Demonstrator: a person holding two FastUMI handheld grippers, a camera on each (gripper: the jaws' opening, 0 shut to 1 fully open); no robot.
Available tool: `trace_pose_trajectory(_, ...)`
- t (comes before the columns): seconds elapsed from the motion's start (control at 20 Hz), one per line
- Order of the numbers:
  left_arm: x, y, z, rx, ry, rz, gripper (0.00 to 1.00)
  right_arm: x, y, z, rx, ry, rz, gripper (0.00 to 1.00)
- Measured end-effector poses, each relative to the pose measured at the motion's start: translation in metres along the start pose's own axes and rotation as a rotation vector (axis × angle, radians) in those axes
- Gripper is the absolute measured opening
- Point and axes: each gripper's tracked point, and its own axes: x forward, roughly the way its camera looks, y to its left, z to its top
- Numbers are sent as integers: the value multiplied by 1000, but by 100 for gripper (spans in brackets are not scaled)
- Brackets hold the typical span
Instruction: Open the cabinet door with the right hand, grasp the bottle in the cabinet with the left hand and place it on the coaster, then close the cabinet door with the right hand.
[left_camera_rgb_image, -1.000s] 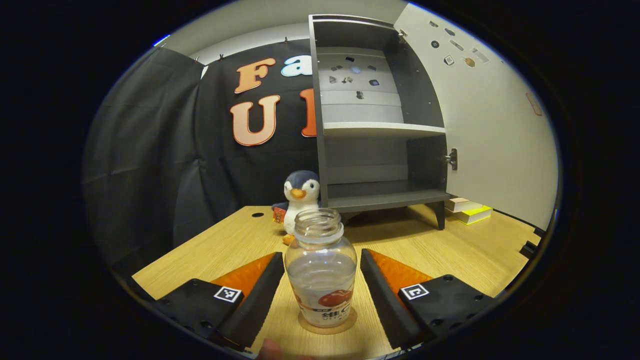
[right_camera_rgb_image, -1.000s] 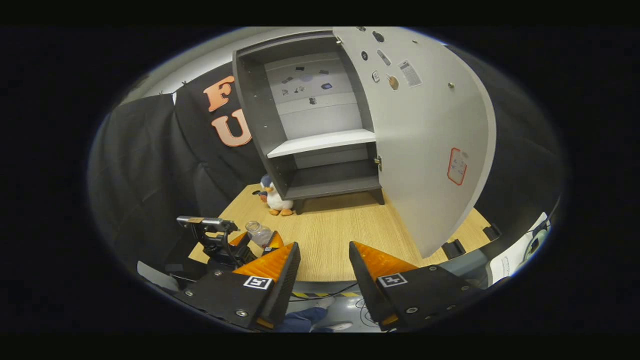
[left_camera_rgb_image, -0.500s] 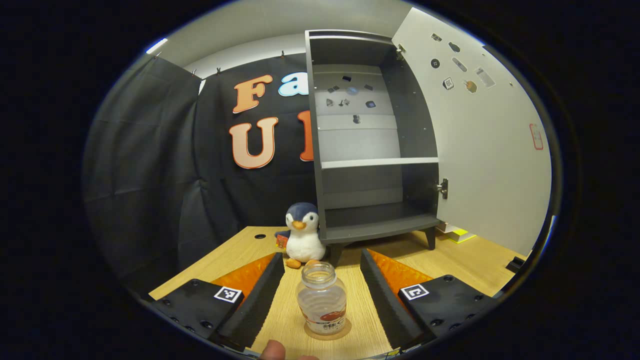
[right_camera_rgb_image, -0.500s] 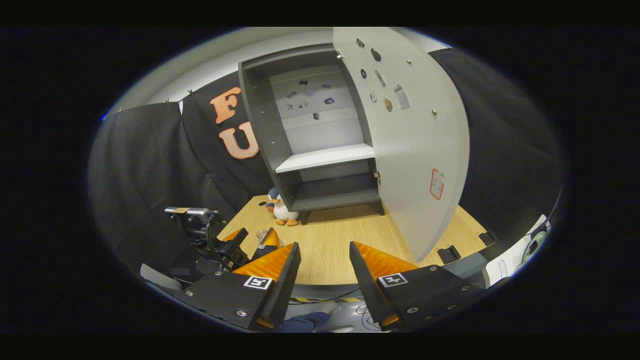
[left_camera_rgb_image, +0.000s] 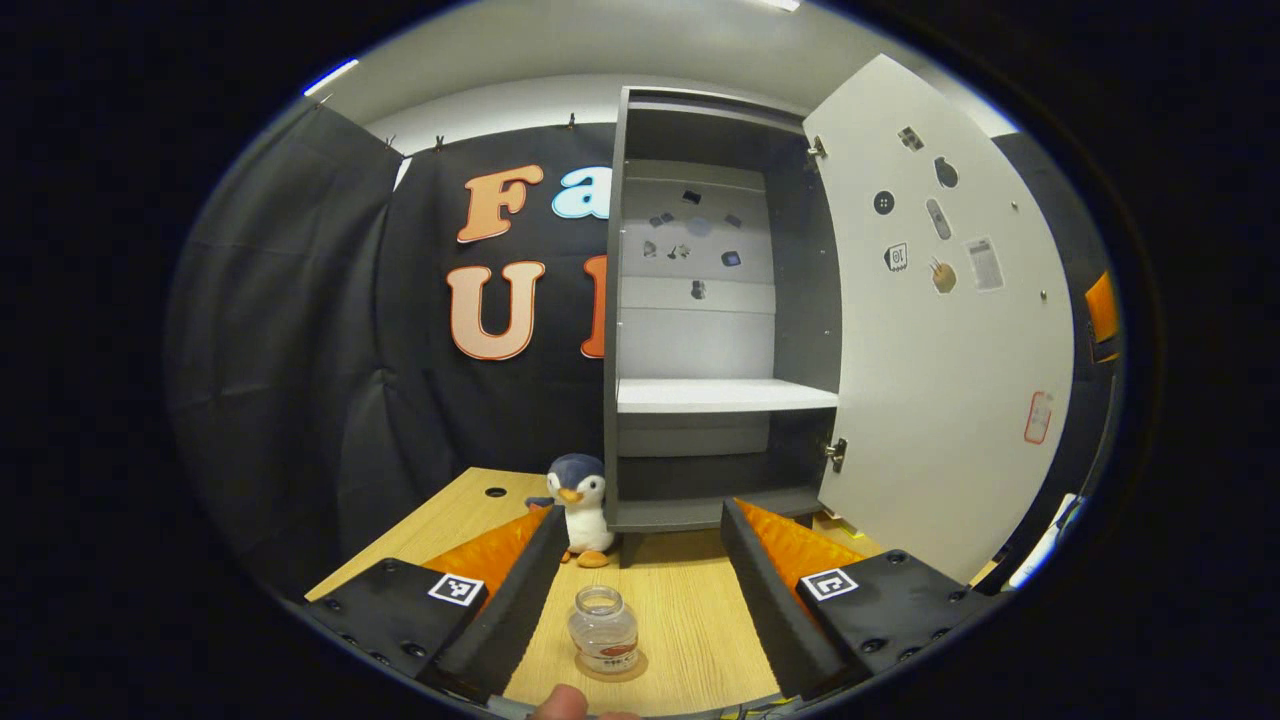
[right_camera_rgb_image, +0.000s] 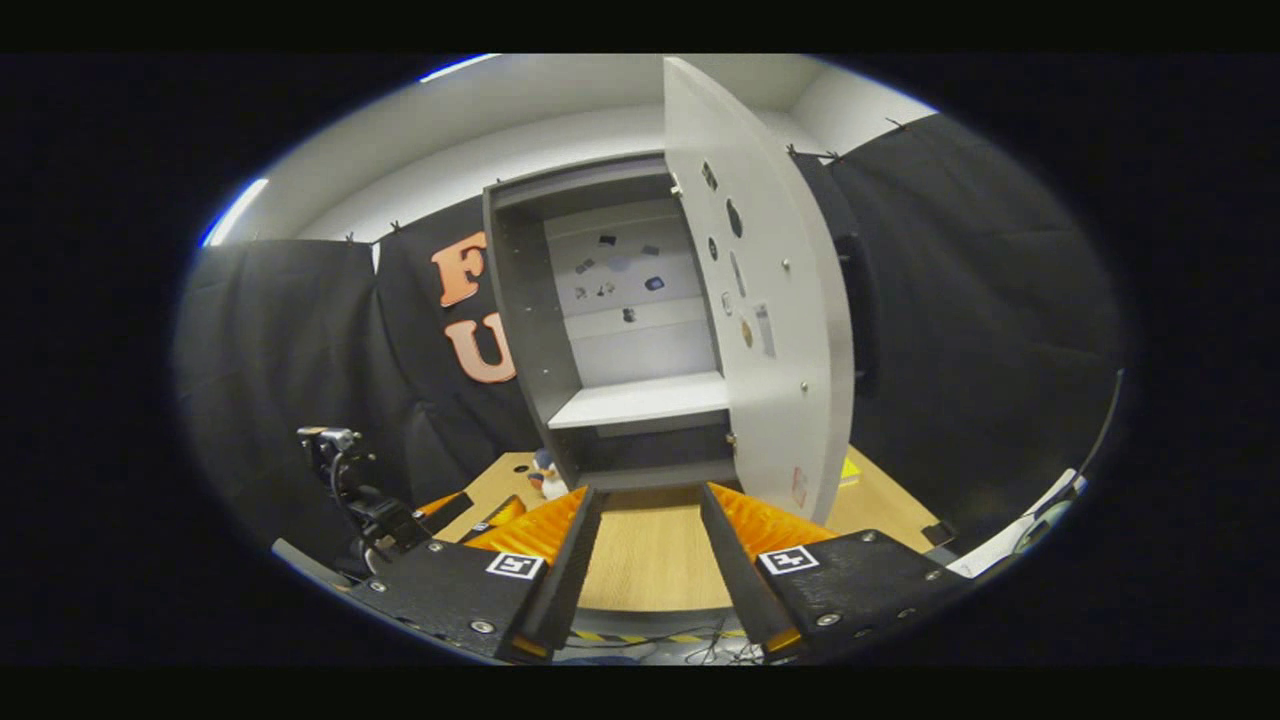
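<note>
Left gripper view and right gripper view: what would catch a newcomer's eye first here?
The tall grey cabinet at the back of the wooden table, its white door swung wide open. Next, the small clear bottle on a coaster between the open left gripper fingers, with a plush penguin beside the cabinet's foot.

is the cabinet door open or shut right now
Open. The white cabinet door is swung out on its hinges, leaving both shelves of the grey cabinet exposed.
</note>
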Motion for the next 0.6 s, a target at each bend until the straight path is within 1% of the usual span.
trace_pose_trajectory(0.15,-4,-2,16,9,-4,-3,98,-2,-31,31,-28,-62,-38,64)
trace_pose_trajectory(0.3,-4,-3,25,18,0,2,100,-8,-68,52,-27,-95,-79,64)
trace_pose_trajectory(0.5,-3,-5,38,46,-17,19,99,-7,-119,66,-51,-102,-136,64)
trace_pose_trajectory(0.55,-3,-6,39,44,-16,18,99,-4,-126,67,-47,-106,-145,64)
trace_pose_trajectory(0.6,-3,-6,41,39,-16,20,100,1,-131,68,-36,-103,-145,64)
